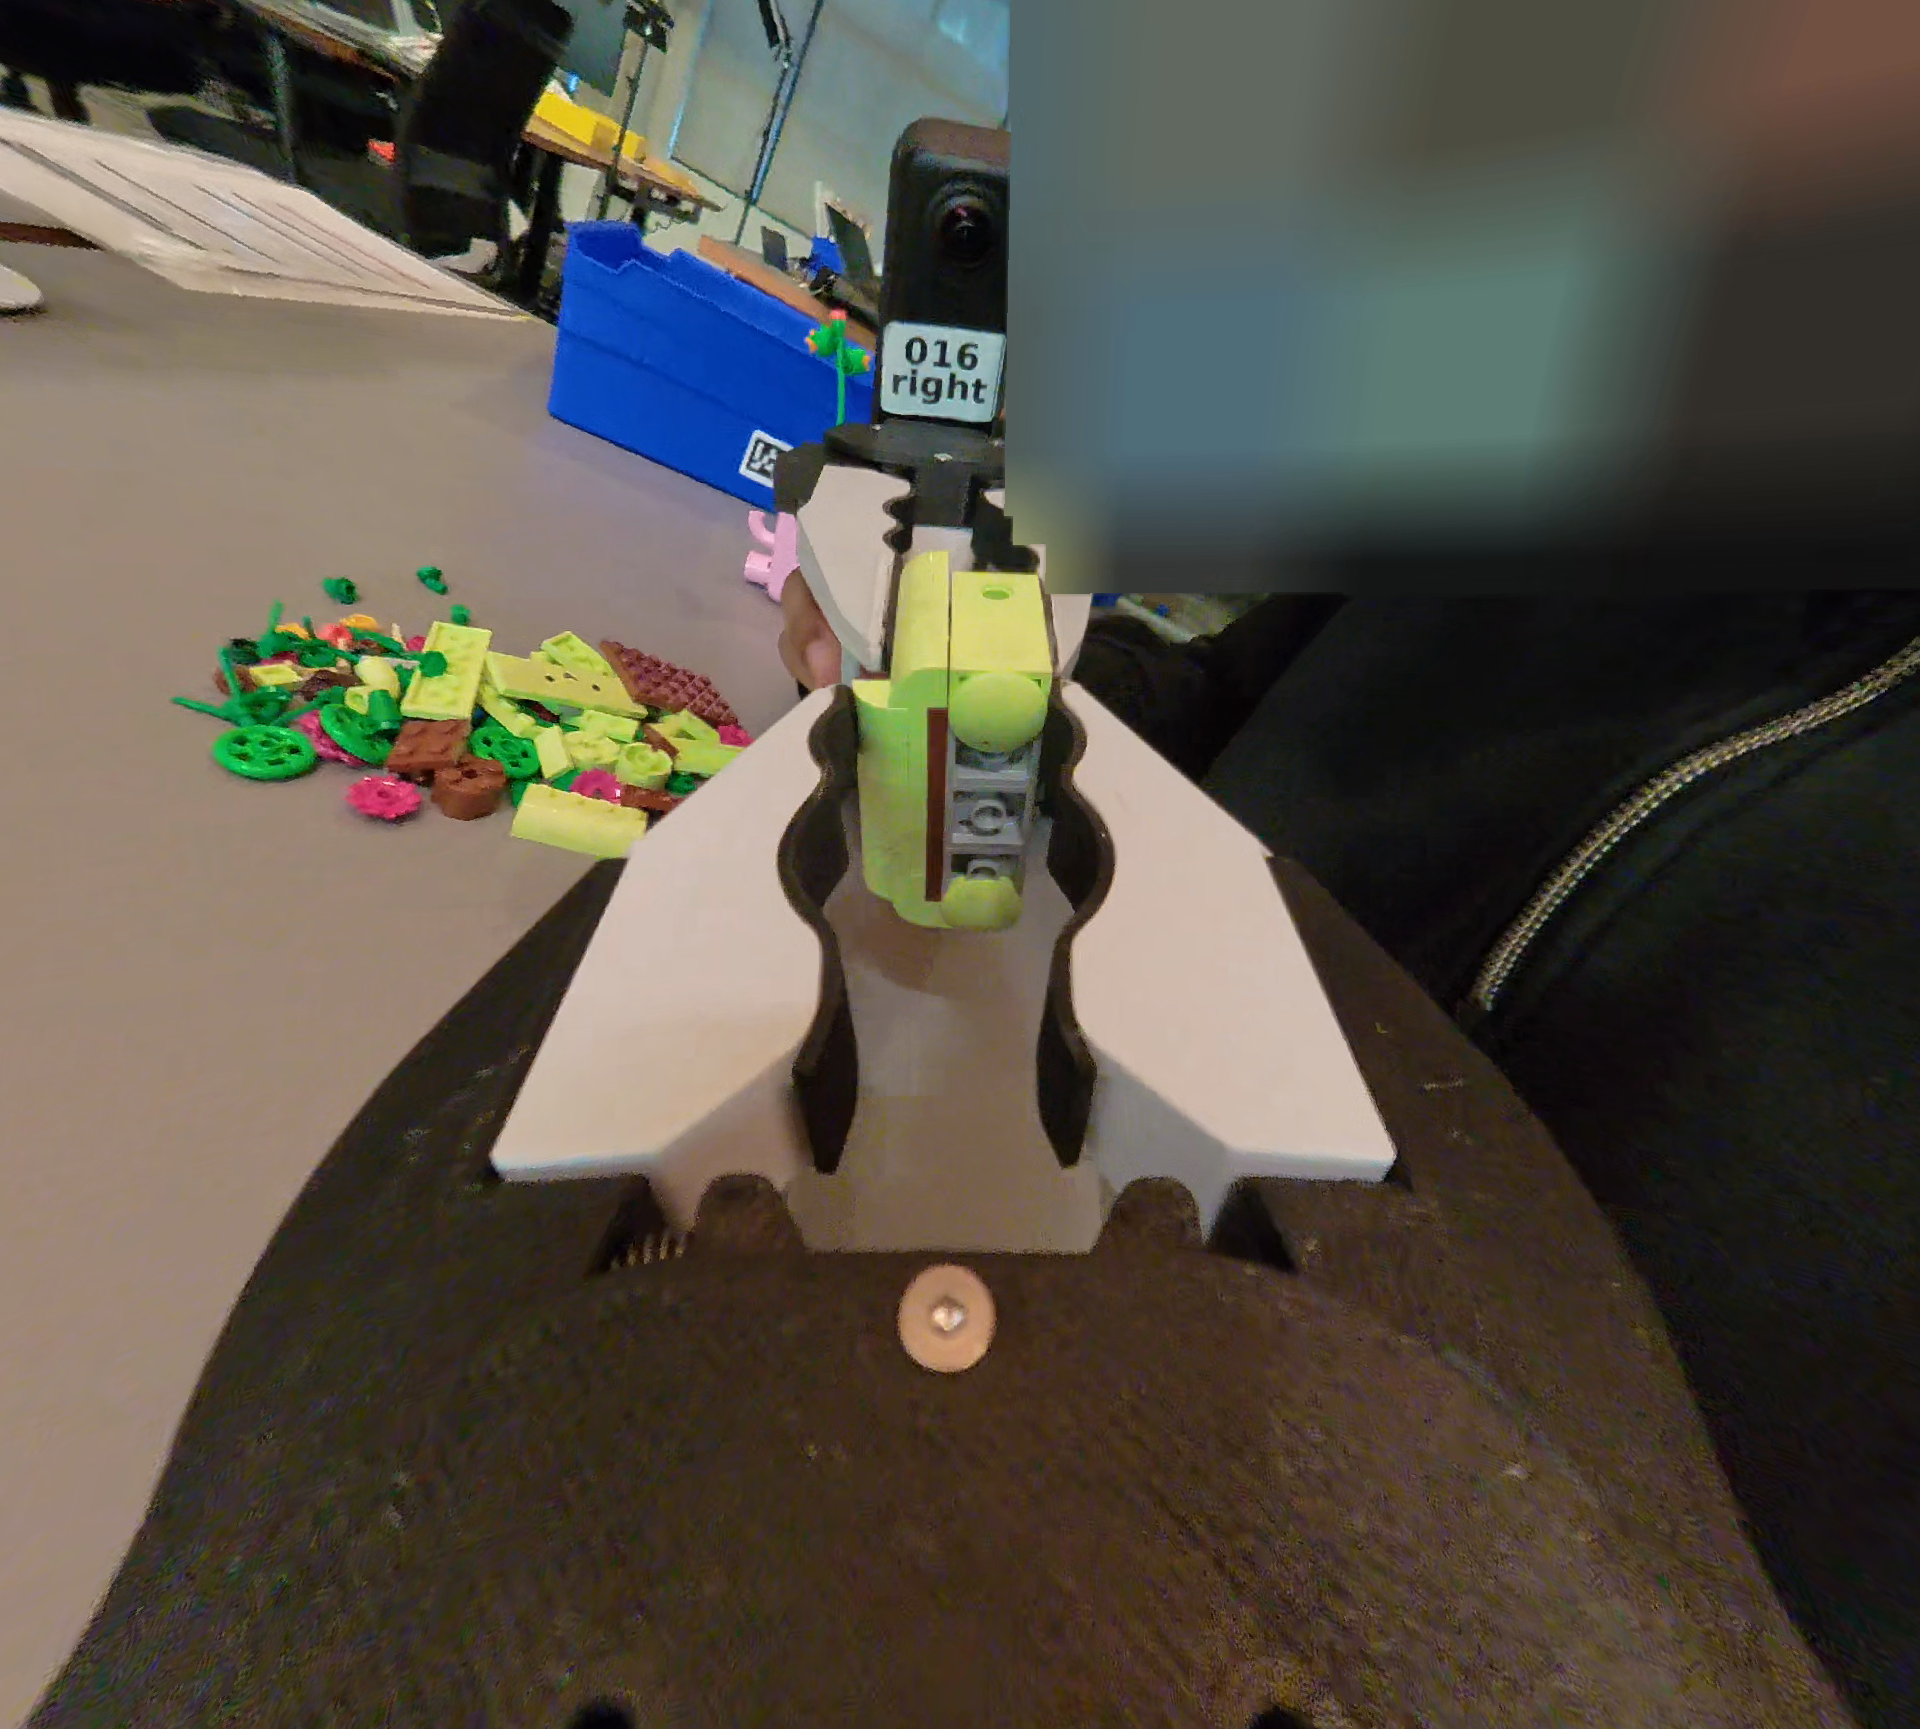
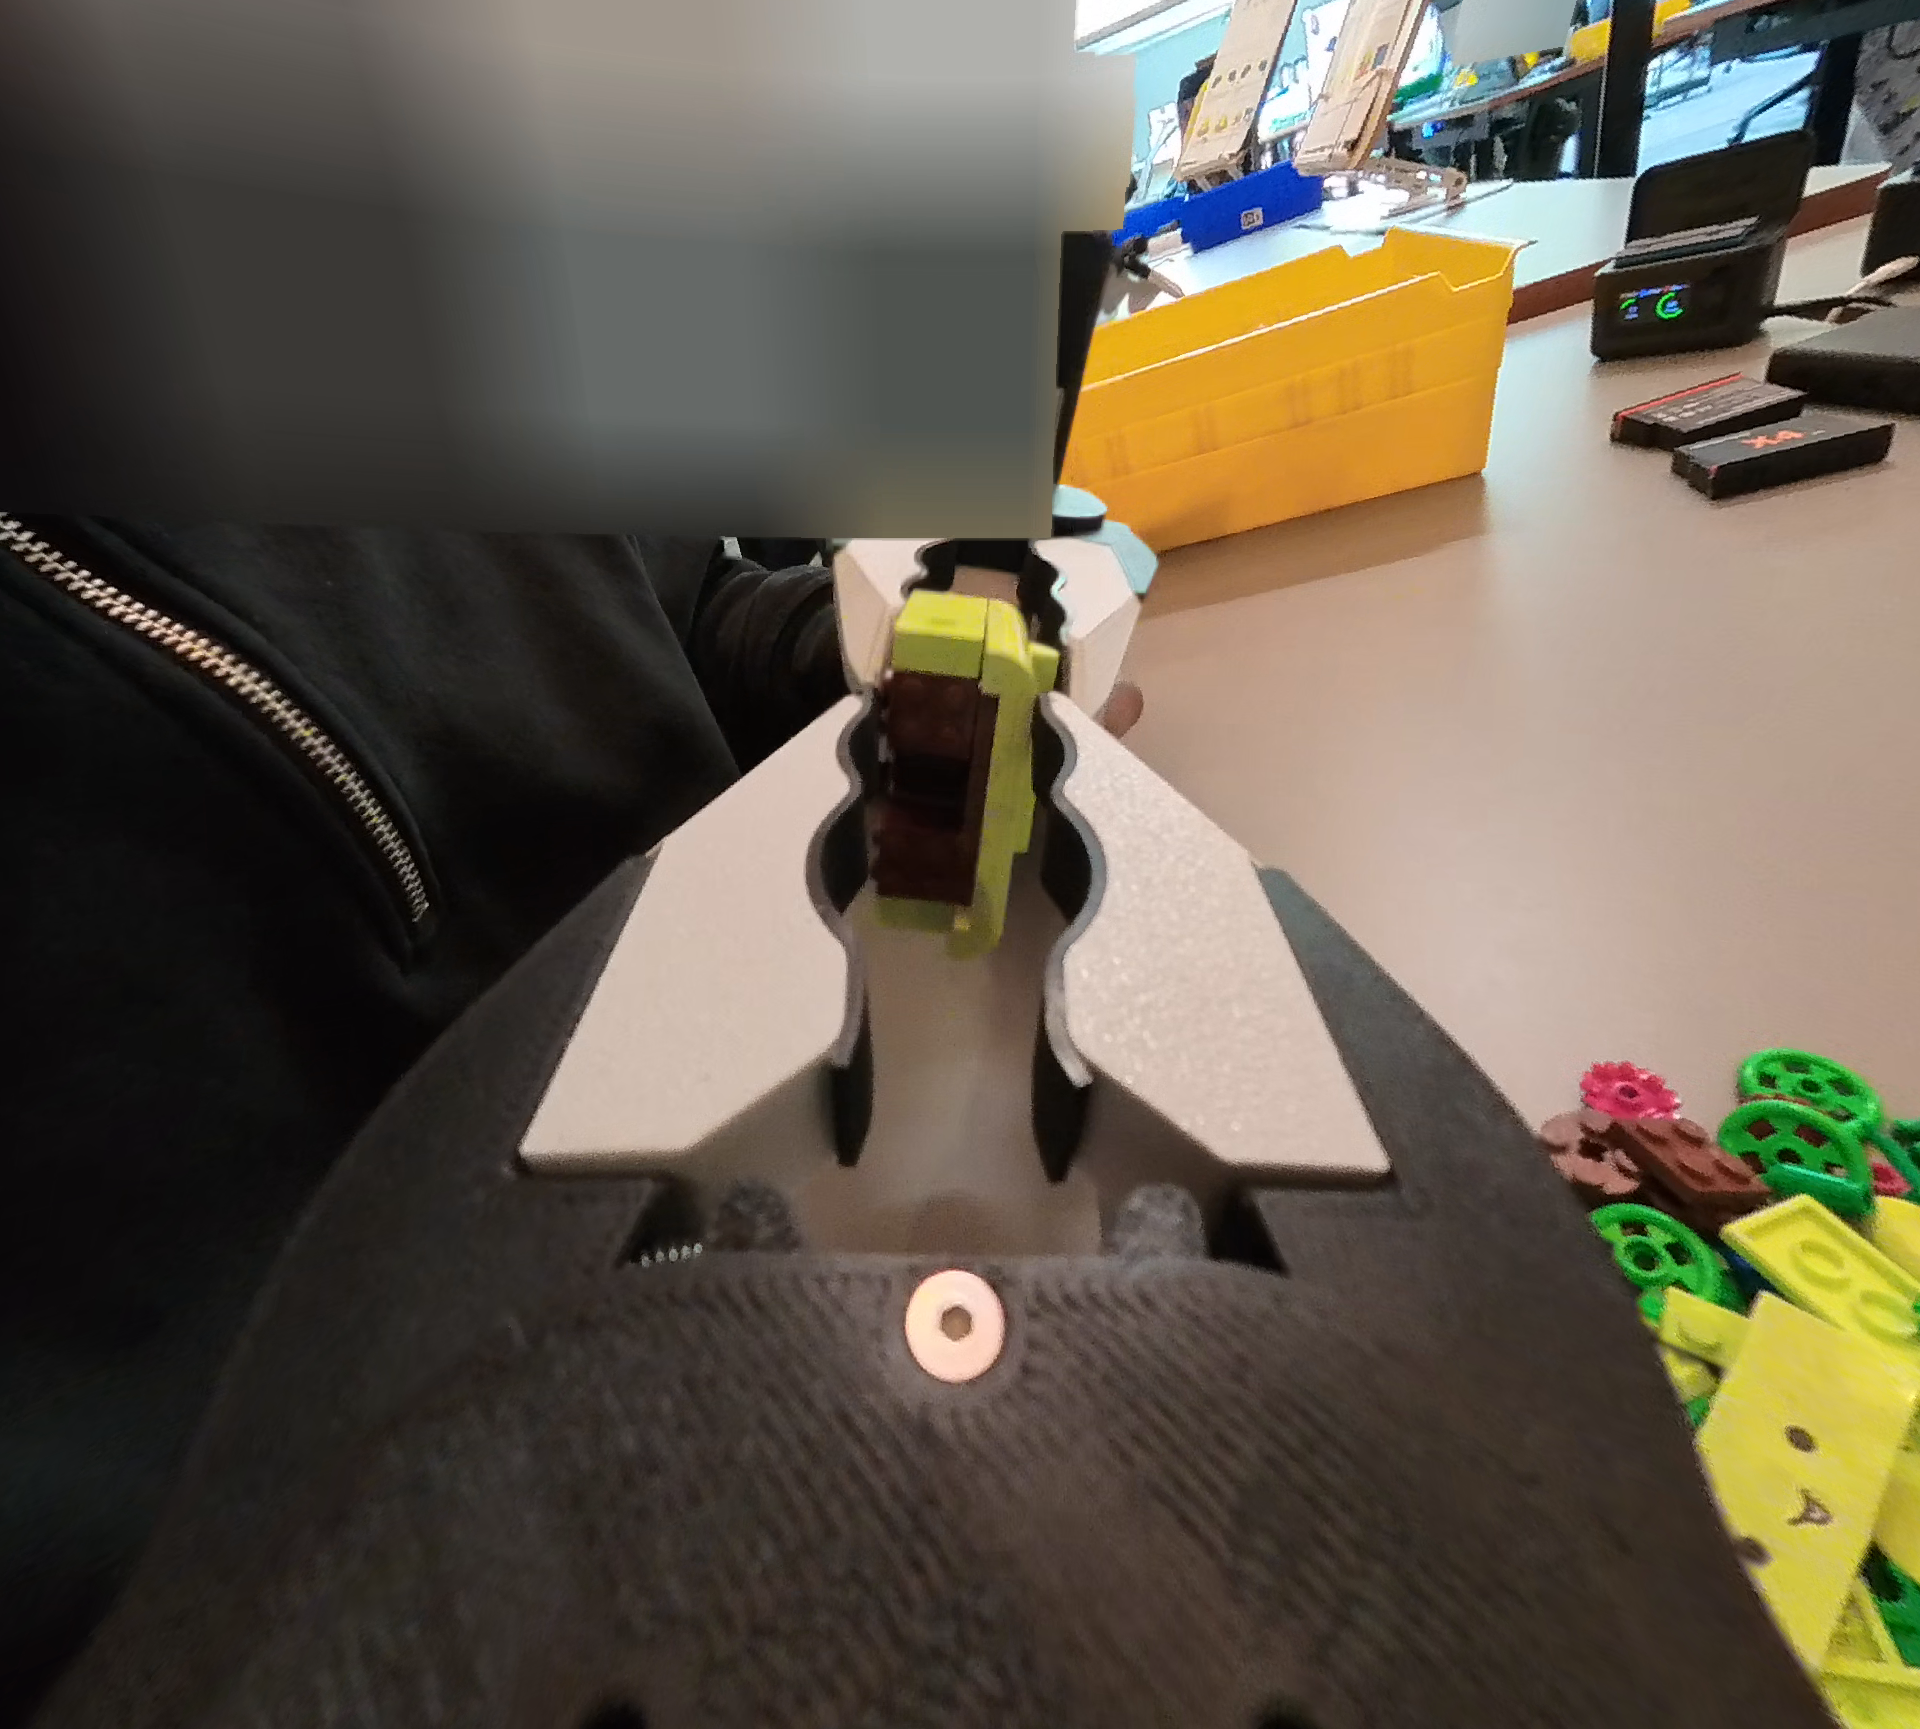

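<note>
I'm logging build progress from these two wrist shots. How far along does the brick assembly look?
Done: a lime, brown and grey brick assembly is already joined. In hand: the left gripper and right gripper both clamp it, tip to tip, above the table. Left: a loose brick pile of lime, green, brown and pink pieces is still unused beside the blue bin. The final shape cannot be told.

We see the brick assembly (image 1: 951,765) held above the worktop (image 1: 312,900) between the two grippers, which face each other from opposite ends. In the left wrist view, the heap of loose bricks (image 1: 468,713) lies on the worktop to the left, with a storage bin (image 1: 686,360) behind it. In the right wrist view, another bin (image 2: 1288,391) stands behind, and flat boxes (image 2: 1745,438) lie to its right.
</note>
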### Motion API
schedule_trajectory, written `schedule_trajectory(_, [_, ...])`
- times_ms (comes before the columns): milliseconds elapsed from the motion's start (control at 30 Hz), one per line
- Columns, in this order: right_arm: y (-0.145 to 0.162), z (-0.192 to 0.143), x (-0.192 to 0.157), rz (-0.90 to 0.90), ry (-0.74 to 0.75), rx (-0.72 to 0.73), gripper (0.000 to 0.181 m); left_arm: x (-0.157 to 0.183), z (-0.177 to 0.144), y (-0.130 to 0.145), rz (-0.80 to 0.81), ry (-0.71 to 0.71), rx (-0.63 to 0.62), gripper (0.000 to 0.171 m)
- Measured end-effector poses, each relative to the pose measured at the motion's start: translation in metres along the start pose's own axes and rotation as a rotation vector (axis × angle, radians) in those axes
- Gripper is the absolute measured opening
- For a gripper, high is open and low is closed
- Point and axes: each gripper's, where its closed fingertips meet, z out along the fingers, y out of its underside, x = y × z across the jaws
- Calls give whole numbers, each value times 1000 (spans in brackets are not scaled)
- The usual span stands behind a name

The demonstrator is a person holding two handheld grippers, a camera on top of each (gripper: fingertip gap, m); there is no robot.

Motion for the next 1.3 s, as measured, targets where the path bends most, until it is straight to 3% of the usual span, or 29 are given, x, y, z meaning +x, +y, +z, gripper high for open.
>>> schedule_trajectory(233, [-17, -15, 8, 13, 19, 89, 27, 1, 4, 13, 220, -77, -103, 32])
schedule_trajectory(533, [-3, -11, 5, -74, 28, -20, 23, -4, 2, 15, 311, -140, -139, 32])
schedule_trajectory(667, [3, -9, 14, -54, 71, -44, 27, -22, -3, 14, 348, -267, -167, 32])
schedule_trajectory(767, [12, -9, 30, -21, 151, -87, 29, -41, -9, 14, 357, -389, -208, 32])
schedule_trajectory(900, [22, -7, 41, 46, 221, -129, 25, -73, -26, 20, 538, -651, -354, 33])
schedule_trajectory(1300, [42, 8, 51, 424, 222, -132, 48, -74, -18, 28, 638, -695, -414, 32])
